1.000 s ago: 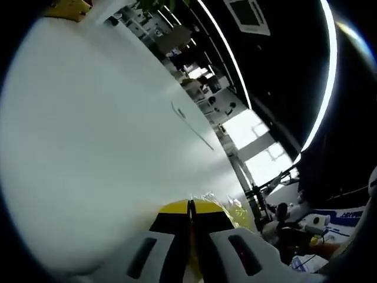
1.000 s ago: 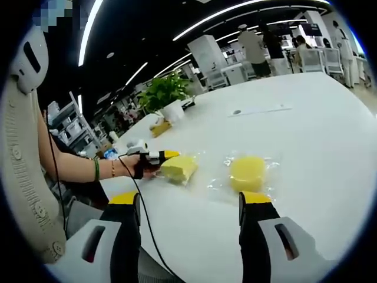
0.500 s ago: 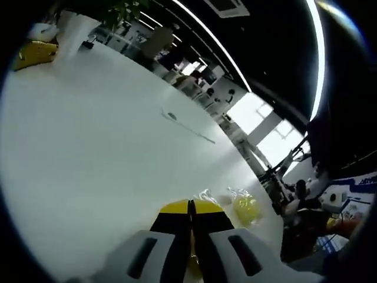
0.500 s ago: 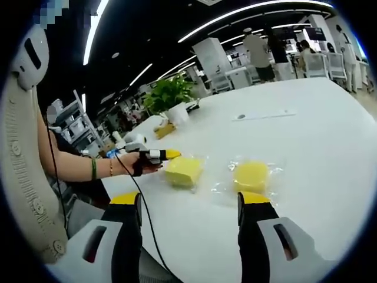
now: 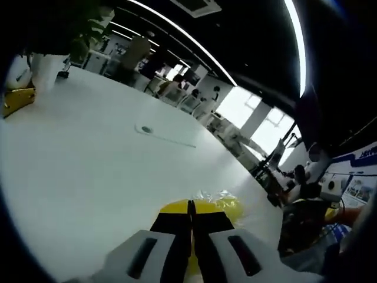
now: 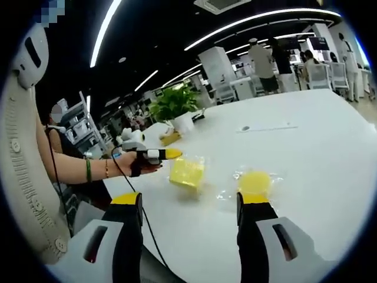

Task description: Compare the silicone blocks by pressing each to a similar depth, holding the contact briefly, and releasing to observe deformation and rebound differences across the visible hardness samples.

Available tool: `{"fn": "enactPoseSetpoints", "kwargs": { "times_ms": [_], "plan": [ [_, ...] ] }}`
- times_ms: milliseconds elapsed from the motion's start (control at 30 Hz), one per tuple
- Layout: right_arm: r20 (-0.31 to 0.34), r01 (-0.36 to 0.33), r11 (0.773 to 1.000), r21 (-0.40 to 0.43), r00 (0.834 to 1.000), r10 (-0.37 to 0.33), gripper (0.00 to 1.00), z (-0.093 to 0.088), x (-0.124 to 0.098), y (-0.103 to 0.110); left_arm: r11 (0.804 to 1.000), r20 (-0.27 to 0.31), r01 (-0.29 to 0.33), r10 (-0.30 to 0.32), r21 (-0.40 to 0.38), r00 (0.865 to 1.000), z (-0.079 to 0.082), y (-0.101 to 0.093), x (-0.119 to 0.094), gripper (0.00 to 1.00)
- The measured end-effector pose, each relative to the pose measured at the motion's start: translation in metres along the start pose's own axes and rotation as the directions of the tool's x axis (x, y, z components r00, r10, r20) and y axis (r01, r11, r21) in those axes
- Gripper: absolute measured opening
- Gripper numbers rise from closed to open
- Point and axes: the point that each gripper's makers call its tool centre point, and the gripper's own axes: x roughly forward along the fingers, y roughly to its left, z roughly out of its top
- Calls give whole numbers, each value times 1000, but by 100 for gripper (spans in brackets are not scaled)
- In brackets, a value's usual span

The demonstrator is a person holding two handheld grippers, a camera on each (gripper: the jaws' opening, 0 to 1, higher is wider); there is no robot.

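A: The table (image 6: 306,135) looks smooth and matt white, like laminate, with only a soft sheen from the ceiling lights.

B: And the blocks?

A: Both are dull yellow and rubbery. The square block (image 6: 187,171) and the round block (image 6: 254,181) each sit in clear, crinkly plastic wrap that glints.

B: The grippers?

A: The right gripper (image 6: 188,203) has matt white plastic bodies and black jaws with glossy yellow tips. The left gripper (image 5: 190,213) looks the same, smooth and hard.

B: Anything else?

A: A glossy white pot (image 6: 183,122) under leafy greenery.
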Motion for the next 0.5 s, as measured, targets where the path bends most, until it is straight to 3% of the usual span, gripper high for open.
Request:
{"fn": "enactPoseSetpoints", "kwargs": {
  "times_ms": [300, 500],
  "plan": [
    [40, -2, 1000, -17, 999, 3, 60, 6, -11, 6, 999, 23, 38, -38, -14, 999, 7, -29, -6, 0],
    [75, -16, 999, -36, 997, 19, 60, 14, -15, 10, 998, 25, 30, -31, 59, 999, 13, -48, -9, 0]
  ]
}}
